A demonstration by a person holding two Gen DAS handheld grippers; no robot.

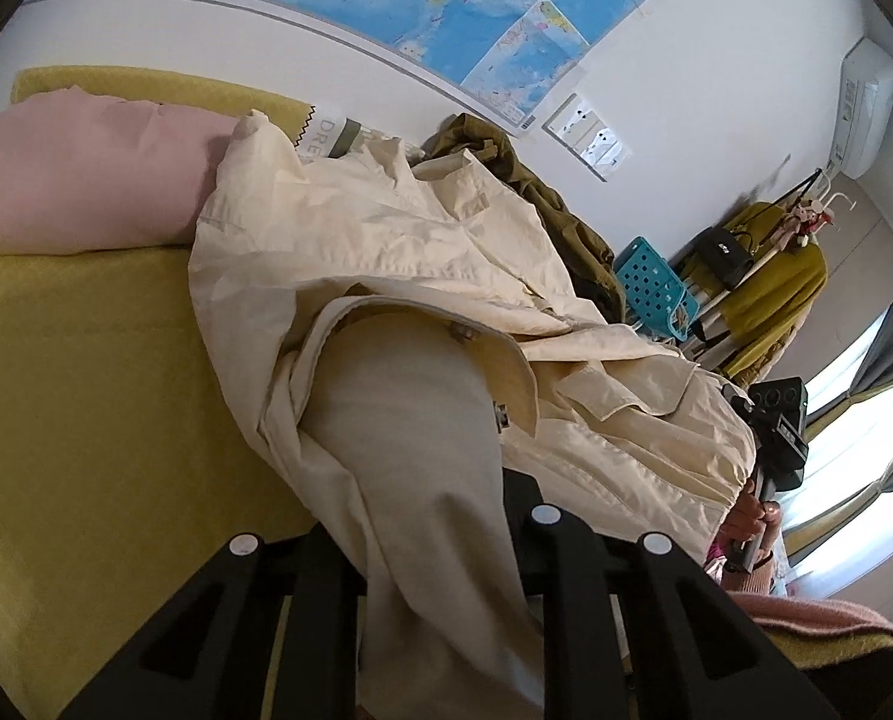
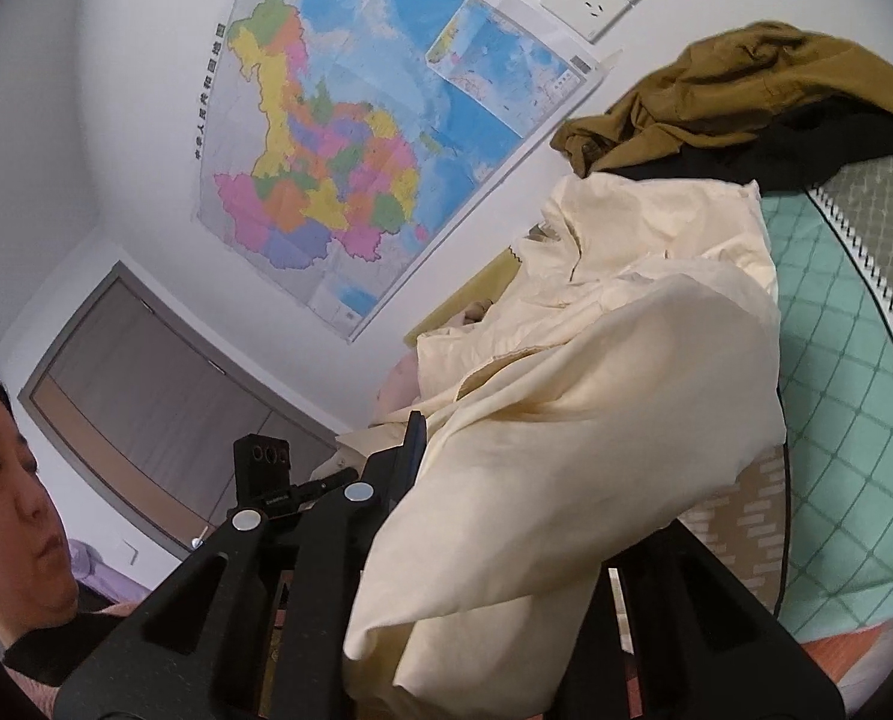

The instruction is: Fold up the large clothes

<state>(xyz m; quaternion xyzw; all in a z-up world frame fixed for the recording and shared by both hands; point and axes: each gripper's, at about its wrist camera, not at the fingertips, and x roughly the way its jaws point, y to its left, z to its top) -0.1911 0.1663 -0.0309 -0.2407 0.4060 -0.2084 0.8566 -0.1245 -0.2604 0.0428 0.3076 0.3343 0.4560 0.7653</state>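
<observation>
1. The large cream cotton coat [image 1: 386, 276] is lifted over the yellow-green bed cover [image 1: 86, 396]; its top part lies toward 12 o'clock, just beside the pink pillow [image 1: 80, 174] at 10 o'clock.
2. The left gripper [image 1: 440, 600] holds a fold of this coat between its black fingers [image 1: 566, 588]; the jaws are closed on the cloth, which hangs down at 6 o'clock.
3. The right gripper [image 2: 482, 588] also clamps the coat [image 2: 596, 360]; the fabric fills the gap of the jaws.
4. An olive-brown crumpled garment [image 2: 716, 90] lies behind the coat at 1 o'clock.
5. A coloured wall map [image 2: 356, 138] hangs at 11 o'clock, and the mint quilted mat [image 2: 842, 420] is at 3 o'clock.
</observation>
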